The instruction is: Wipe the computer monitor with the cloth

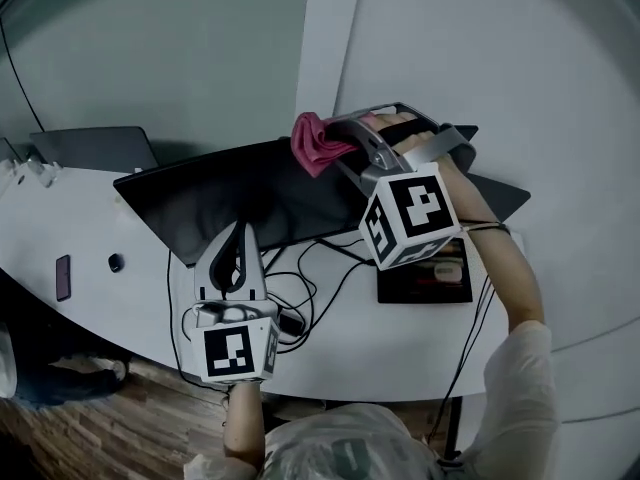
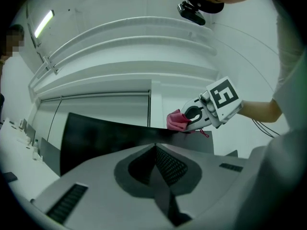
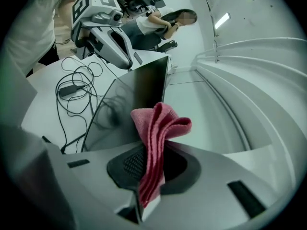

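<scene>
**Cloth.** Pink folded terry cloth (image 3: 156, 128), pinched between the closed jaws of the right gripper (image 3: 146, 178). A bunched fold stood above the jaw tips and a tail hung below. In the head view the cloth (image 1: 315, 143) sat at the top edge of the monitor, towards its right end. Actual contact with the panel could not be told.

**Monitor.** Dark flat-panel computer monitor (image 1: 240, 198), screen unlit. Its stand was hidden, and its right part was covered in the head view by the right gripper (image 1: 345, 150) and that gripper's marker cube.

**Left gripper.** The left gripper (image 2: 158, 166) had its jaws pressed together with nothing between them. It was held low in front of the screen, well apart from the cloth.

**Surroundings.**
- White curved desk (image 1: 400, 343).
- Tangle of black cables (image 1: 310, 278) below the monitor.
- Flat black box (image 1: 425, 280), partly hidden by the cube.
- Small dark slab (image 1: 63, 276) and a small round dark item (image 1: 115, 263) at the left, both too small to identify.
</scene>
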Demonstrator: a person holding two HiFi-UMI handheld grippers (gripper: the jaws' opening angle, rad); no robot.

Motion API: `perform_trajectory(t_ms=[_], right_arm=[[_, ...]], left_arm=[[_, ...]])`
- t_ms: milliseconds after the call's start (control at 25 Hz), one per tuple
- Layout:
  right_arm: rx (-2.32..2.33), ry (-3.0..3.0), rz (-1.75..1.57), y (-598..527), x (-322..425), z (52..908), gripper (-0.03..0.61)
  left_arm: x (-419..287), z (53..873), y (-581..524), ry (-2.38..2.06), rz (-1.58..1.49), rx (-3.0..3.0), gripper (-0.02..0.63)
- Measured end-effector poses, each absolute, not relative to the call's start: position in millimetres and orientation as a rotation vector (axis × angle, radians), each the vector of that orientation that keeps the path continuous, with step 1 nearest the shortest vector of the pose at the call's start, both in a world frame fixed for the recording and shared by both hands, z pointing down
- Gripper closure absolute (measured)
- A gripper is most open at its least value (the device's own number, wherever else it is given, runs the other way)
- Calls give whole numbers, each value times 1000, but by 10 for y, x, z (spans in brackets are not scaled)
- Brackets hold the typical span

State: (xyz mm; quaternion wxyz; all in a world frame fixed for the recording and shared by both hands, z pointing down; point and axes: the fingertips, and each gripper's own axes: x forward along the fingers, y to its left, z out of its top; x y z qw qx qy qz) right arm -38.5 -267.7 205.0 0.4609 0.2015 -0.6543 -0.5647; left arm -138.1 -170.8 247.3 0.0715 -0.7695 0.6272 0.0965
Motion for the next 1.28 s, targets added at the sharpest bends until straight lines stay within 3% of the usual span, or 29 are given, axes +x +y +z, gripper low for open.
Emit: perform_trajectory(t_ms=[600,960,1280], right_arm=[[671,-1575,-1173,-3329,2142,2016,525],[718,-1643,-1103,-3518,2644,2017,525],[751,-1707,-1072,-3548,2650,2035,525]], left_arm=[[577,2423,-2190,1724,239,-2443,598],[1008,2432,-2367,1681,199,-2465,598],[1012,2393,-2337,1685,171,-2450,598]])
